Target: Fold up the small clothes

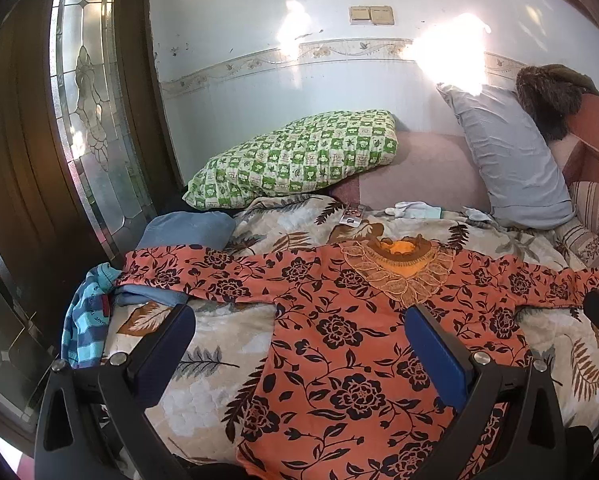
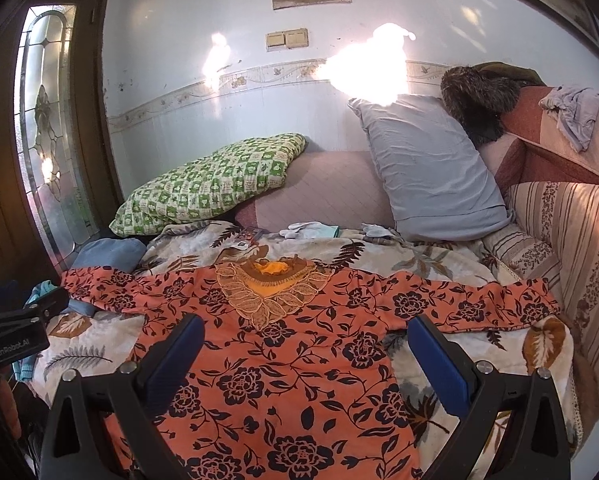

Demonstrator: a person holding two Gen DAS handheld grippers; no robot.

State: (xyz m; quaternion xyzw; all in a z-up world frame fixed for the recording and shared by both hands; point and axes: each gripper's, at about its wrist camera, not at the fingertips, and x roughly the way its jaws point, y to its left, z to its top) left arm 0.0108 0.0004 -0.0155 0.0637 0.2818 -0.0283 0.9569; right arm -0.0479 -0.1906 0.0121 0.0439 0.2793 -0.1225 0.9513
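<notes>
1. We are looking at a bed [image 1: 219,364] covered with a cream blanket [image 2: 439,258] printed with brown and grey leaves.
2. An orange floral top [image 1: 339,320] is lying flat on the blanket, sleeves spread to both sides, embroidered neckline toward the wall.
3. A folded blue garment [image 1: 187,230] is sitting by the left sleeve, partly under it.
4. A striped blue cloth [image 1: 87,320] is hanging over the bed's left edge.
5. A green checked pillow [image 2: 207,188] and a grey pillow [image 2: 431,168] are resting at the far end.
6. Small white items [image 2: 307,230], too small for us to identify, are lying between the top and the pillows.
</notes>
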